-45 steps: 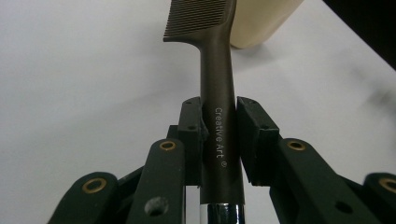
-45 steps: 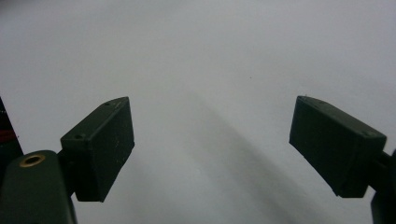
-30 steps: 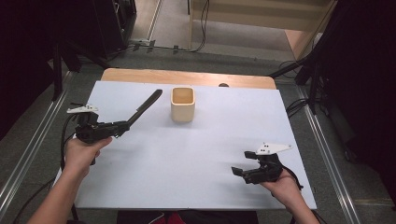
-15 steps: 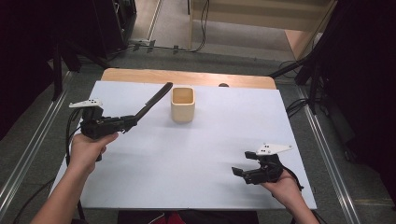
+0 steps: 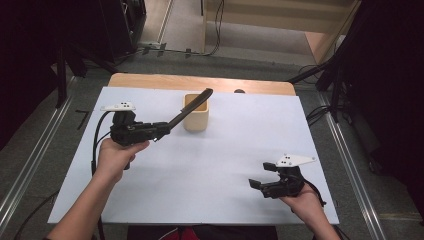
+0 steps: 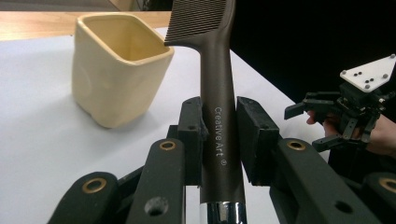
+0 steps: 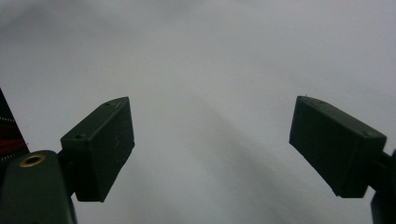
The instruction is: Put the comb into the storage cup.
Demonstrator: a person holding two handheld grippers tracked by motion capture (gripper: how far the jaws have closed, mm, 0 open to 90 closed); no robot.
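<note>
My left gripper (image 5: 162,129) (image 6: 219,135) is shut on the handle of a dark brown comb (image 5: 192,104) (image 6: 218,93). The comb slants up and to the right, its toothed end over the rim of a cream square cup (image 5: 197,120) (image 6: 116,74). The cup stands upright at the back middle of the white sheet (image 5: 225,165). Near the front right edge my right gripper (image 5: 261,176) (image 7: 210,144) rests low over the sheet, open, with nothing between its pads. It also shows far off in the left gripper view as the right gripper (image 6: 306,127).
A wooden board edge (image 5: 200,82) runs behind the white sheet, with a small dark object (image 5: 240,91) on it. Metal rails and cables lie on the floor to both sides. Bare sheet stretches between the two hands.
My left gripper has carried the comb to the right and upward, bringing its toothed end from left of the cup to over the rim. The right hand has stayed still.
</note>
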